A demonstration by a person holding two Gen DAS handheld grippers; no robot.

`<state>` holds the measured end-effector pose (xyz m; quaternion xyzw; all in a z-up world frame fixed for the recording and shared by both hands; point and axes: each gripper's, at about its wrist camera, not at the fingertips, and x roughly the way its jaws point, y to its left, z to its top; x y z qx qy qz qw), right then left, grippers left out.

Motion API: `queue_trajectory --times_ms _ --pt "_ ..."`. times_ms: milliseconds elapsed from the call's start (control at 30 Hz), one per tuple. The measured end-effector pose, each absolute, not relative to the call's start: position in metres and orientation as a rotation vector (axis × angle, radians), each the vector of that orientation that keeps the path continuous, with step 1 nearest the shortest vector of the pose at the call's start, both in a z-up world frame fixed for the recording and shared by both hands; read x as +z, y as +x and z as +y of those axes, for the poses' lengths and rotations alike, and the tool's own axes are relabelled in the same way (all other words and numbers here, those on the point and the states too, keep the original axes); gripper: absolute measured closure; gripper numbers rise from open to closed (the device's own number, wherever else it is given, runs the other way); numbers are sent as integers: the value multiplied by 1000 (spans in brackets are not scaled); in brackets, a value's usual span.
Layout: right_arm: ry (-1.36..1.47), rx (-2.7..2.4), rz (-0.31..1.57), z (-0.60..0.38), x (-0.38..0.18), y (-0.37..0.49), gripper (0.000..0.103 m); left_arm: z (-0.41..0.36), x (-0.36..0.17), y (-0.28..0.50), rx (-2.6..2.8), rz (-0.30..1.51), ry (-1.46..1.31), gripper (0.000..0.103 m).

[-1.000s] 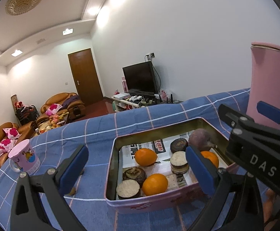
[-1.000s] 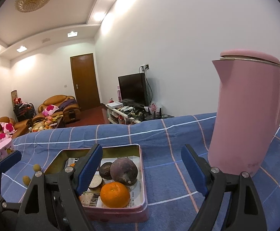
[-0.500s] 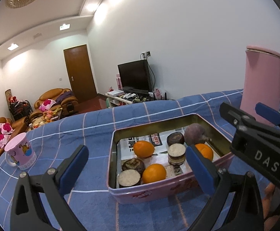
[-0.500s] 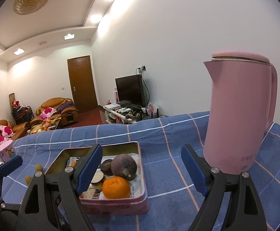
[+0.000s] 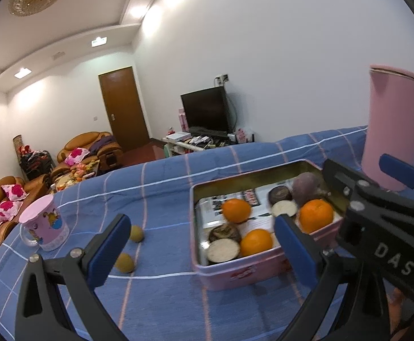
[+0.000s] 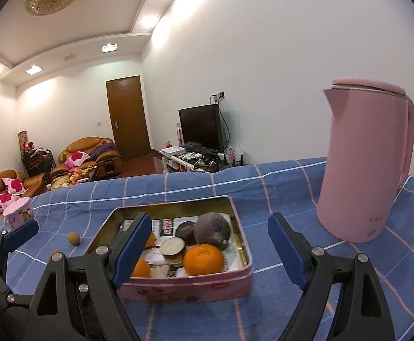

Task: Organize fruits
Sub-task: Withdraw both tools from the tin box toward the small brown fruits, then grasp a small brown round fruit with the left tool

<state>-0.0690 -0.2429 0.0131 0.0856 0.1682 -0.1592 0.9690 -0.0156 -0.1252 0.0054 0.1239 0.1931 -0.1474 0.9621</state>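
Fruit mostly sits in the pink tin [image 5: 235, 272]; two small yellow-brown fruits [image 5: 125, 262] lie loose on the blue cloth just left of it. Left gripper [image 5: 201, 244] and right gripper [image 6: 209, 244] both gape empty. Likely step: gathering strays; the left one should drop onto the nearer fruit

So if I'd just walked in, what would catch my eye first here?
Probably the tall pink kettle standing upright at the right end of the blue checked tablecloth. Next, the pink tin in the middle, holding bright oranges and dark purple fruit. Two small brownish fruits lie loose on the cloth to its left, near a pink mug.
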Motion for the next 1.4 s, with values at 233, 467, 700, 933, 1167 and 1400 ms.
queue_trajectory --times_ms 233,467,700,933,1167,1400 --pt "181 -295 356 -219 11 -58 18 -94 3 1 -246 424 215 0" --pt "201 -257 375 -190 8 -39 18 -63 1 21 -188 457 190 0" --pt "234 -241 378 -162 5 -19 18 -31 -9 50 -155 553 162 0" --pt "235 -223 380 -150 4 -7 18 -10 -22 73 -190 656 142 0" --pt "275 -224 384 -163 4 -13 18 -6 -26 74 -258 691 193 2" --pt "284 -204 398 -163 4 -12 18 -18 -35 93 -296 774 163 25"
